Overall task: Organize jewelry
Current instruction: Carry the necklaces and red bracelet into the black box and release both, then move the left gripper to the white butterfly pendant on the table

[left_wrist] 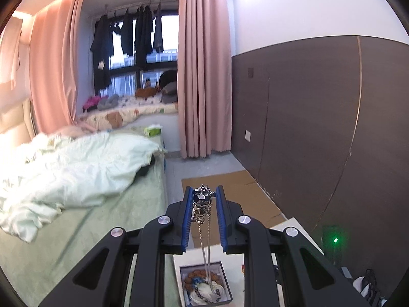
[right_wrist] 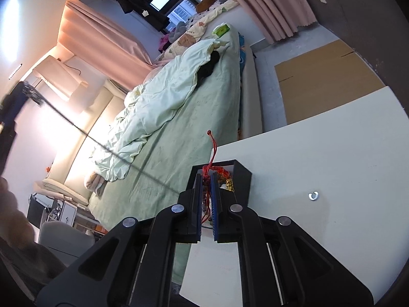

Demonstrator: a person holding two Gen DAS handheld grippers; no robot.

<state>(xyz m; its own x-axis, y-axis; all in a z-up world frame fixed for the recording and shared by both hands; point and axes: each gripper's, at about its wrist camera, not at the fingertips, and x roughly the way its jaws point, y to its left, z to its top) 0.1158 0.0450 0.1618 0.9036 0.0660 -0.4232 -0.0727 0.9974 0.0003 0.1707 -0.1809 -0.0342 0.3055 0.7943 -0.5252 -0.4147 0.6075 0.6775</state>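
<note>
The left hand-held gripper (left_wrist: 203, 199) is clamped on a silver pendant (left_wrist: 202, 203), high above the jewelry box (left_wrist: 205, 285) at 6 o'clock, chain dangling into it. The right hand-held gripper (right_wrist: 207, 179) pinches a red cord (right_wrist: 213, 153) over the box on the white tabletop (right_wrist: 332, 166); a ring (right_wrist: 313, 195) lies at 3 o'clock.

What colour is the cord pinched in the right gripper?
Red: the cord ends in a small dark red bead. The right wrist view shows it best.

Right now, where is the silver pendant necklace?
In the left wrist view the silver pendant necklace is pinched in the left claw, lifted above the jewelry box, with its chain trailing down into the box.
</note>
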